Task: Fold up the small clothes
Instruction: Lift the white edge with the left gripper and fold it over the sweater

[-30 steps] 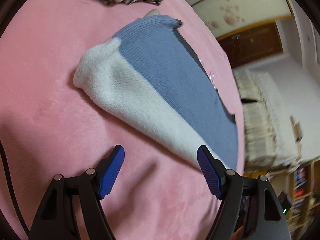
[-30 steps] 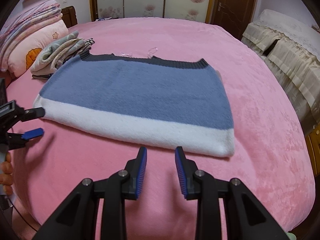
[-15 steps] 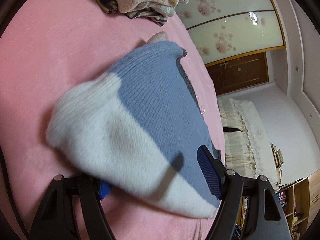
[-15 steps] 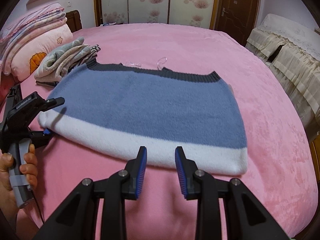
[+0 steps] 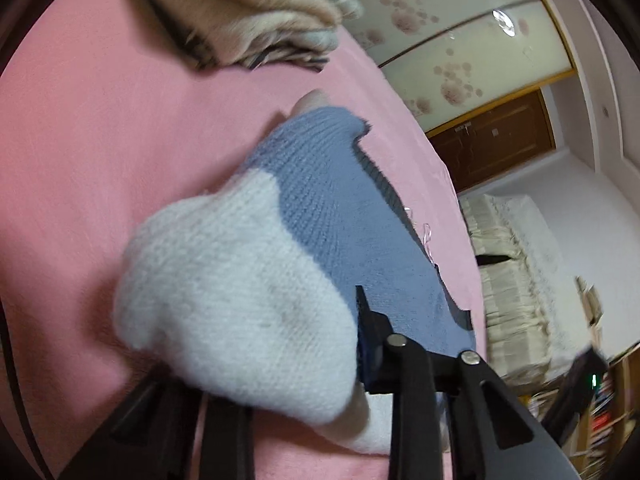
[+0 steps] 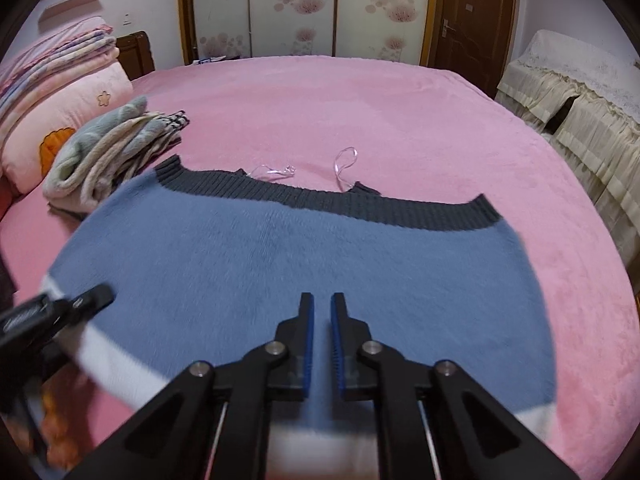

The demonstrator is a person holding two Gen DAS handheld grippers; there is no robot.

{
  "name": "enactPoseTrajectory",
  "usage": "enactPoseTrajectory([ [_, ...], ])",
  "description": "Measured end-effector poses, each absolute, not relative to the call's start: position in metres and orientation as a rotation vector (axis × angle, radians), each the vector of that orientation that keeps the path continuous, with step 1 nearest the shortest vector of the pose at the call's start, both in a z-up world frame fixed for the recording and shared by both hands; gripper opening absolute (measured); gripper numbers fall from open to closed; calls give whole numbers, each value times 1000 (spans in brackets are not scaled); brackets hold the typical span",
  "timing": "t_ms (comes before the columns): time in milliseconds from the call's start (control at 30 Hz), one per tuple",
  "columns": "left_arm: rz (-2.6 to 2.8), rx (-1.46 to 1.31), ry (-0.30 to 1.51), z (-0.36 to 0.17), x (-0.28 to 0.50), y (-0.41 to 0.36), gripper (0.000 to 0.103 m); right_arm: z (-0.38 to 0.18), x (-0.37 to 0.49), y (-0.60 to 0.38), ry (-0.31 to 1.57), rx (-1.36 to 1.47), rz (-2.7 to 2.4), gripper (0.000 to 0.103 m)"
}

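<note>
A knit sweater (image 6: 280, 264), blue with a white hem band and a dark grey ribbed edge, lies flat on the pink bed (image 6: 360, 112). My left gripper (image 5: 260, 340) is closing on the sweater's white hem corner (image 5: 240, 300). The cloth bunches between the jaws and covers the left finger; the right finger (image 5: 370, 332) presses against it. In the right wrist view the left gripper (image 6: 76, 312) sits at the sweater's left corner. My right gripper (image 6: 320, 312) hovers over the blue middle with its jaws closing to a narrow slit, and no fold shows between them.
A pile of folded clothes (image 6: 116, 152) lies on the bed left of the sweater, with pillows and blankets (image 6: 60, 92) behind it. Thin clear straps (image 6: 344, 164) lie beyond the ribbed edge. A cream-covered sofa (image 6: 572, 96) stands to the right, and wardrobe doors (image 6: 292, 4) at the back.
My left gripper slid onto the white hem corner and narrowed on it, bunching the cloth. My right gripper moved forward from the bare bed over the hem onto the blue part, and its jaws narrowed.
</note>
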State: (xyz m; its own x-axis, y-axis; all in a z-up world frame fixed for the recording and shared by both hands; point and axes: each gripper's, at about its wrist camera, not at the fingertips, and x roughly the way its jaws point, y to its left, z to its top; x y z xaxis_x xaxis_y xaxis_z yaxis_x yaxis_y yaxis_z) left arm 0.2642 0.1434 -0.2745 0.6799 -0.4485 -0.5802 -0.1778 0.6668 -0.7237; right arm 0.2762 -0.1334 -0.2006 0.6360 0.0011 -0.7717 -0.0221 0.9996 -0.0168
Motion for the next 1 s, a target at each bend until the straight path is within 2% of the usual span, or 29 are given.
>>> enactPoseTrajectory([
  [133,-169,-706,774,-245,261,130,18,-218,291,-130,922,7,29,5],
  [333,-198,-584,699,-208,254,107,17,-239,289,-118,944,-111,39,5],
  [600,-285,-482,618,-157,248,65,17,-230,289,-145,966,56,114,2],
  [800,-390,-348,594,-126,253,-5,17,-197,266,-187,906,164,120,1],
  [1000,-493,-213,655,-137,258,-90,17,-186,236,-253,896,198,22,1],
])
